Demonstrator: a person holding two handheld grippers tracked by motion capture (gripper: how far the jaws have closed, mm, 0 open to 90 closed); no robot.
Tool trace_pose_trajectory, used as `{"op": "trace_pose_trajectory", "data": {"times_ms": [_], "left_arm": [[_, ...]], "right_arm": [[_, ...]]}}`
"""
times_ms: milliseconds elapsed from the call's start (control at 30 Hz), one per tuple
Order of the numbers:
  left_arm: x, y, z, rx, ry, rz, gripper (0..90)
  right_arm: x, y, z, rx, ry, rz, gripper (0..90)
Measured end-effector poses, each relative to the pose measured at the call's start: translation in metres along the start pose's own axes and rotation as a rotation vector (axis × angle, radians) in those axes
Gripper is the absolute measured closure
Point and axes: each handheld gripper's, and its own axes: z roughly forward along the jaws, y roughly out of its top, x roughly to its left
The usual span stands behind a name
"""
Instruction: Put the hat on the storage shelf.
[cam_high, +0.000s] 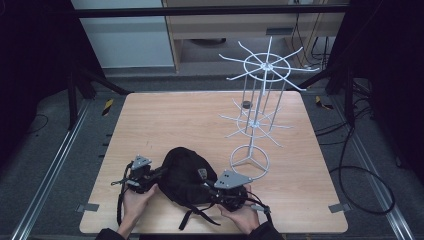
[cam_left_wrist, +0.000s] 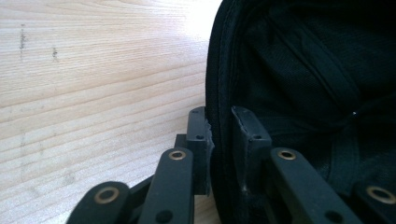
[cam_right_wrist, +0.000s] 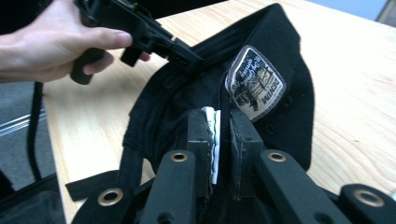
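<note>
Cap (cam_high: 186, 172) rim between both tools' jaws, on table (cam_high: 175, 120).

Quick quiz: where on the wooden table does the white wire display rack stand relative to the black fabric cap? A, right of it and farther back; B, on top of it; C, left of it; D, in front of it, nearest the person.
A: in the high view the white wire display rack rises right of and behind the black fabric cap on the wooden table.
</note>
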Motion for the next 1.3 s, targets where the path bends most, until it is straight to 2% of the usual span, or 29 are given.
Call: {"op": "trace_pose_trajectory", "data": {"times_ms": [67,267,300,367,433,467,533,667,767,1033,1167,1300], "left_arm": [[0.000,0.000,-0.004,0.004,-0.017,0.000,73.2],[0.002,-0.001,-0.007,0.006,-0.023,-0.007,73.4],[0.002,0.000,-0.009,-0.003,-0.032,-0.025,72.0],[0.002,0.001,-0.012,-0.009,-0.035,-0.025,69.4],[0.001,0.003,-0.018,-0.020,-0.035,-0.023,68.4],[-0.002,0.005,-0.027,-0.038,-0.025,-0.006,66.7],[-0.003,0.006,-0.030,-0.044,-0.023,0.002,64.6],[-0.013,0.012,-0.044,-0.090,-0.059,0.014,60.3],[-0.027,0.019,-0.049,-0.116,-0.097,0.031,54.1],[-0.048,0.030,-0.048,-0.131,-0.147,0.061,45.6],[-0.059,0.037,-0.045,-0.134,-0.189,0.052,39.9],[-0.068,0.042,-0.040,-0.127,-0.198,0.050,36.8]], "right_arm": [[-0.002,-0.001,-0.002,0.001,-0.025,0.006,81.2],[-0.003,-0.003,-0.003,-0.001,-0.053,0.008,81.3],[-0.004,-0.003,-0.003,-0.001,-0.068,0.009,81.4],[-0.004,-0.003,-0.004,-0.003,-0.080,0.015,81.4],[-0.004,-0.003,-0.004,-0.002,-0.083,0.016,81.4],[-0.004,-0.003,-0.004,-0.002,-0.087,0.016,81.4],[-0.004,-0.003,-0.004,-0.001,-0.089,0.014,81.3],[-0.003,-0.004,-0.004,-0.001,-0.087,0.012,81.0],[-0.002,-0.006,-0.004,0.002,-0.082,0.006,80.4],[-0.001,-0.008,-0.002,0.010,-0.067,0.005,78.9],[0.000,-0.008,-0.001,0.011,-0.056,0.003,78.2],[0.001,-0.008,-0.001,0.013,-0.055,0.002,77.9]]}}
